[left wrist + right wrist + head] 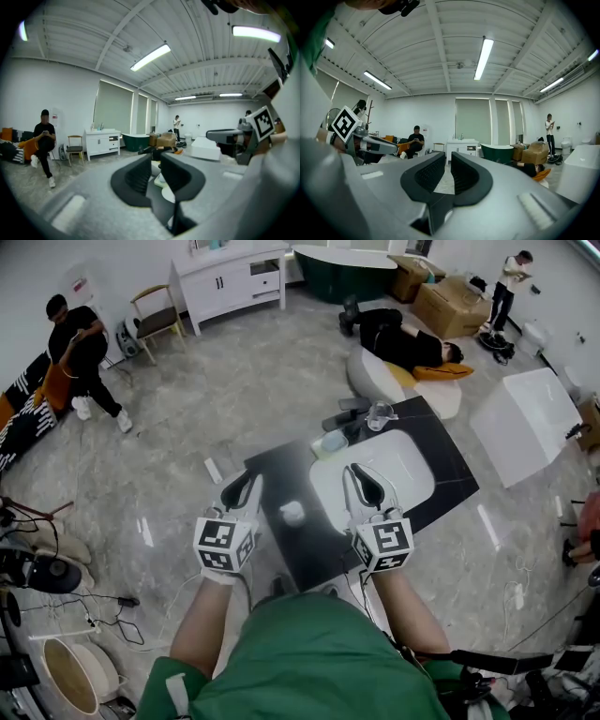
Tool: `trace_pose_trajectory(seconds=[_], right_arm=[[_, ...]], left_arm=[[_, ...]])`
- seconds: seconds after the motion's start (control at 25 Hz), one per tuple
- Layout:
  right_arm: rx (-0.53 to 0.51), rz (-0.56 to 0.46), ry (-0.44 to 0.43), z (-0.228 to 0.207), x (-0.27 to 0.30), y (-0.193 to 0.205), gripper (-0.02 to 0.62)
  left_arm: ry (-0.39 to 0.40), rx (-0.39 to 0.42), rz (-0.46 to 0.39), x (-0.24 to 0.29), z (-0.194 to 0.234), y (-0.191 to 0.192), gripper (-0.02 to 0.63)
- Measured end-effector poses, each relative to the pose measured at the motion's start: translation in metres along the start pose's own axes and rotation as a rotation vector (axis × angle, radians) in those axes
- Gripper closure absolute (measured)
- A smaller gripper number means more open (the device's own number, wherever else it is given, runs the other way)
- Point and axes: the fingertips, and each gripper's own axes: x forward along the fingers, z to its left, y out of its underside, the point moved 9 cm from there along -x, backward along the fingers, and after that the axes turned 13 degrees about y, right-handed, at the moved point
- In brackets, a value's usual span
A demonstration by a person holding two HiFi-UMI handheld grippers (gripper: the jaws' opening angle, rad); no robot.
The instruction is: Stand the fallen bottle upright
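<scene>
A small white bottle (292,513) sits on the black countertop (450,465), just left of the white basin (398,465); from above I cannot tell whether it stands or lies. My left gripper (242,489) hovers to its left and my right gripper (364,484) hangs over the basin to its right, both raised off the counter. Each pair of jaws stands a narrow gap apart with nothing between. The left gripper (156,161) and the right gripper (448,164) both point out across the room, and the bottle is hidden in both gripper views.
A pale blue cup (333,441), a clear glass (380,415) and a dark tap (342,418) stand at the counter's far edge. A white slab (525,423) lies to the right. One person sits at the left (80,343); another lies on the floor (403,343). Cables trail at lower left.
</scene>
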Motion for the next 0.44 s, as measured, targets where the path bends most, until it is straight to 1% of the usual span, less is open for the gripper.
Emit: trace_pose_trajectory(seconds=[0.44], right_arm=[[-0.004,0.001,0.005,0.0004,0.0054,-0.0017,0.558]], left_arm=[[0.006,0.003,-0.007,0.0034,0.0051,-0.0031,0.545]])
